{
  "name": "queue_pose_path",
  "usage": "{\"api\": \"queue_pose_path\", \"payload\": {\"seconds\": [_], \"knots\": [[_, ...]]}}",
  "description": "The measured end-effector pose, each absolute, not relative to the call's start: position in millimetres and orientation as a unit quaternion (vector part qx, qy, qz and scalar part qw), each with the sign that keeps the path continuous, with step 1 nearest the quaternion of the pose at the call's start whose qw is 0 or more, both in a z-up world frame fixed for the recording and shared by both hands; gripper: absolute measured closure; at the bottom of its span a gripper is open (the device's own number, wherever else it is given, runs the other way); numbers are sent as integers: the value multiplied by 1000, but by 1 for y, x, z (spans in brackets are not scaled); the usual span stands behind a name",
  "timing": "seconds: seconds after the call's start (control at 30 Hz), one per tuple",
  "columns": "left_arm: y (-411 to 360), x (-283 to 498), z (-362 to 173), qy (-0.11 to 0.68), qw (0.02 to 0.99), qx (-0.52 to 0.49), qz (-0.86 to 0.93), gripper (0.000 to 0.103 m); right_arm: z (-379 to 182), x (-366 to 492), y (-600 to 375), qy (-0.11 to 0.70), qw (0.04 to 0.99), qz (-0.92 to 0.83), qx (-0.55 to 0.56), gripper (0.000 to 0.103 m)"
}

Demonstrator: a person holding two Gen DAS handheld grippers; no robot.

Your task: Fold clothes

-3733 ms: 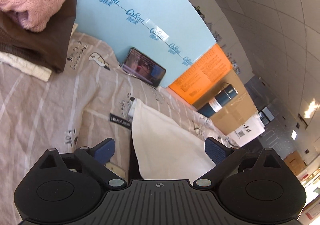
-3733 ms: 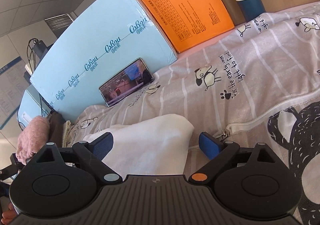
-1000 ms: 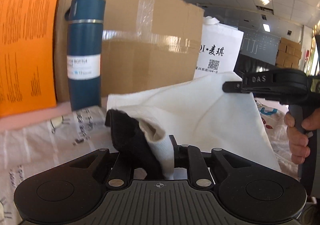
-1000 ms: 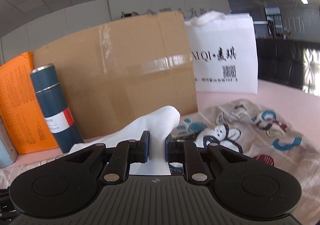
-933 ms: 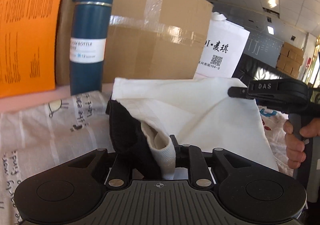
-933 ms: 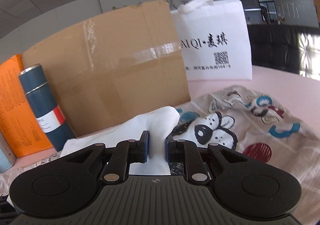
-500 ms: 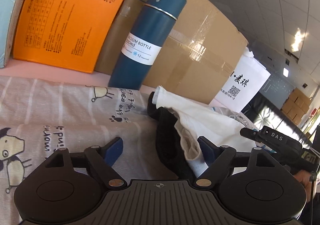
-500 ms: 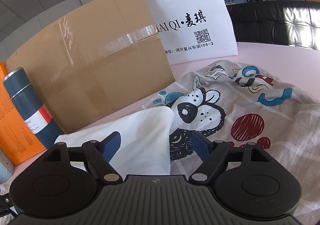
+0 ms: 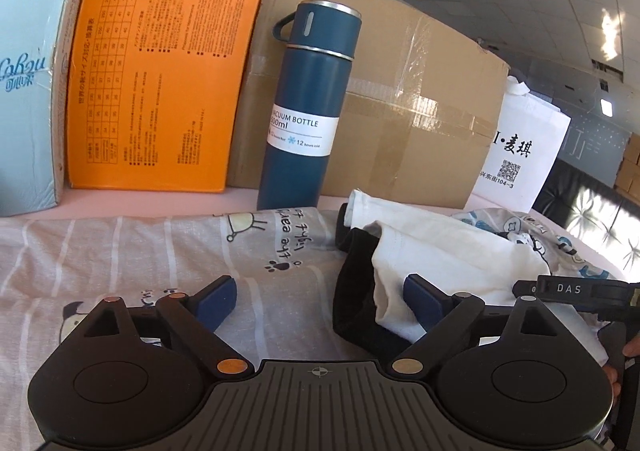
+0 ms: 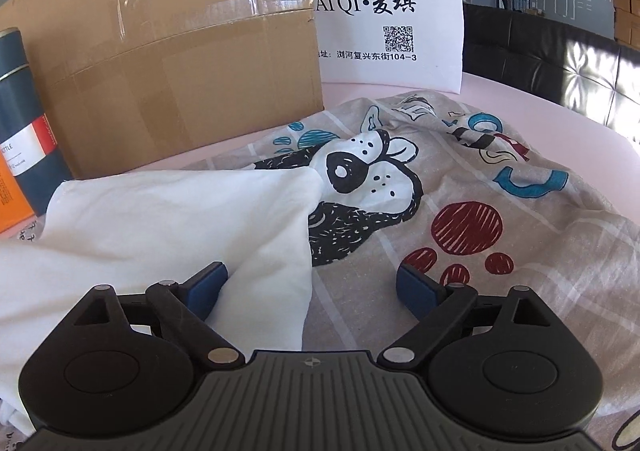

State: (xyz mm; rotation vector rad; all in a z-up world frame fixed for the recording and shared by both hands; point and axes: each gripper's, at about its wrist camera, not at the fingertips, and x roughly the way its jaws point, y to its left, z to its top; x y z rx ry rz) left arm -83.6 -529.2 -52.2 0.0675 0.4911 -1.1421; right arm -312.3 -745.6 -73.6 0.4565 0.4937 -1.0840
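A white garment (image 9: 448,251) with a black inner part (image 9: 354,299) lies folded over on the printed grey bedsheet (image 9: 160,251). My left gripper (image 9: 320,297) is open, low over the sheet, with the garment's black edge by its right finger. In the right wrist view the white garment (image 10: 160,219) lies flat at the left. My right gripper (image 10: 310,283) is open and empty, with the garment's right edge between its fingers. The right gripper's body (image 9: 576,291) shows at the right of the left wrist view.
Along the back stand a light blue box (image 9: 24,91), an orange box (image 9: 160,71), a dark blue vacuum bottle (image 9: 308,111), a brown cardboard box (image 9: 408,111) and a white printed bag (image 10: 388,11). The sheet's cartoon dog print (image 10: 360,179) lies beyond the right gripper.
Both grippers were shut on the garment and holding it up a second ago. They have opened, and the garment now lies on the sheet. Both grippers have dropped lower.
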Motion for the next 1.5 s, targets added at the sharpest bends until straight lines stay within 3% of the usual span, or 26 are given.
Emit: {"api": "queue_pose_path", "payload": {"seconds": [0.1, 0.33, 0.47, 0.73, 0.93, 1.5], "knots": [[-514, -90, -44, 192, 818, 49, -540, 10, -70, -319, -742, 190, 810, -512, 213, 8], [-447, -93, -16, 57, 852, 71, -515, 0, -31, -354, -696, 5, 784, -592, 188, 8], [-418, -80, 2, 55, 856, 49, -512, 0, -5, -355, -648, -42, 809, -545, 214, 4], [-372, -61, 9, 66, 839, 21, -540, 0, 7, -296, -531, 48, 856, -471, 205, 1], [-369, -49, -14, 83, 835, 55, -541, 0, -9, -260, -471, 53, 824, -518, 226, 1], [-363, -29, -37, 72, 846, 15, -528, 0, -37, -226, -452, 54, 800, -593, 77, 0]]}}
